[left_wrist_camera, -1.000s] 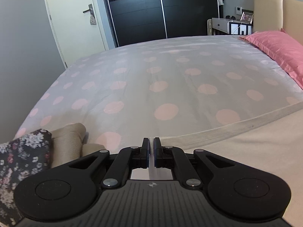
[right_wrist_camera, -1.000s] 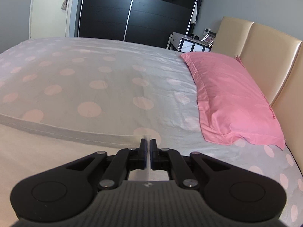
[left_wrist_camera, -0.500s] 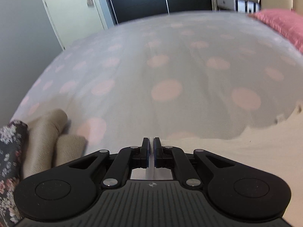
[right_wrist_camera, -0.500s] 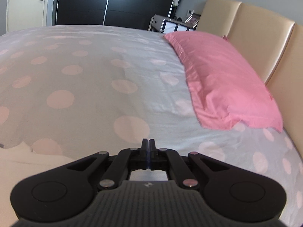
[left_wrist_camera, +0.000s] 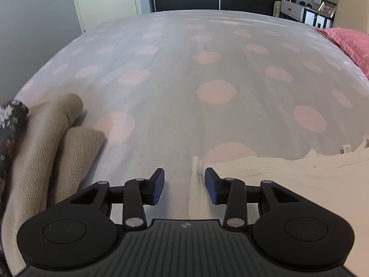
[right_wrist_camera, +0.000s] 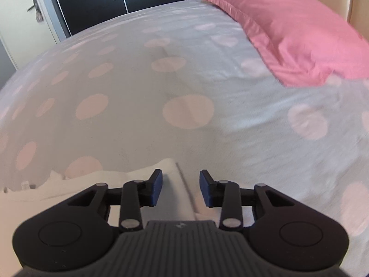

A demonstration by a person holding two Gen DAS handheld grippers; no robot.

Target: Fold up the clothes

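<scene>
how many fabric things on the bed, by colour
cream garment: 1
beige fleece: 1
dark floral cloth: 1
pink pillow: 1
total: 4

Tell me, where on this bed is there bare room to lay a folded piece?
The widest free patch is the middle of the grey bedspread with pink dots, bordered by the pink pillow on the right and the beige fleece garment on the left. The near edge is crowded: the cream-white knitted garment lies there, under both open grippers.
</scene>
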